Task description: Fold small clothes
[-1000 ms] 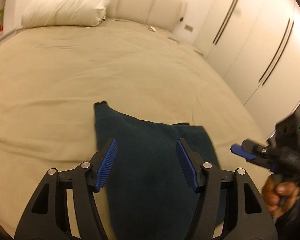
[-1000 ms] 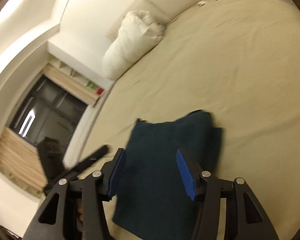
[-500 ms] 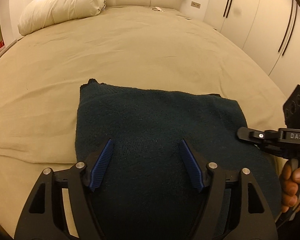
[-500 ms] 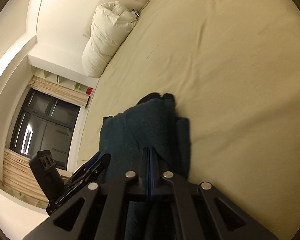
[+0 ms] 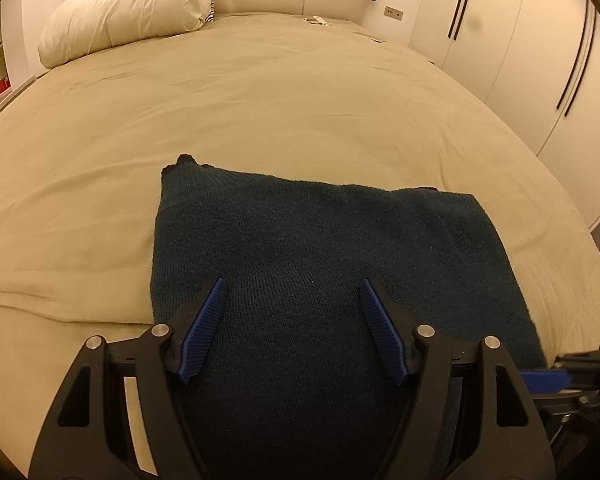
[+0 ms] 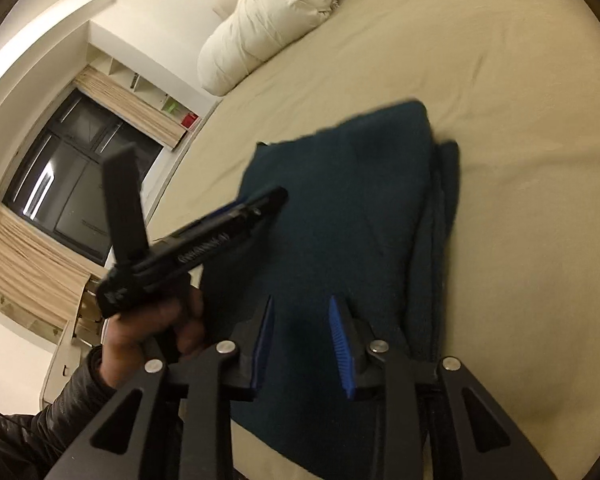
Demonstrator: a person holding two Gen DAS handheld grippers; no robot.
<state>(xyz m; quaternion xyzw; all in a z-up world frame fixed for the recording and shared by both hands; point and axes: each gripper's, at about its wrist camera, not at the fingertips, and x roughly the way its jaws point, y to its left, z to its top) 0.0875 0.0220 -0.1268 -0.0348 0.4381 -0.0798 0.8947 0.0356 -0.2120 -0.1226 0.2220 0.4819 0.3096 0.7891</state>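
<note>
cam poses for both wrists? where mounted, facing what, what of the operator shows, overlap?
Left wrist: behind the left gripper, angled down the bed toward the pillow; jaws open over the dark folded garment; right gripper tip at the right edge.
Right wrist: behind the right gripper, rolled, facing the window; jaws just reopened, nothing clamped; left hand and sleeve show.
Shared: garment, bed, pillow.

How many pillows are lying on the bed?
1. A white pillow lies at the head of the bed, on the left side in the left wrist view, against the headboard. Another could be hidden behind it.
</note>
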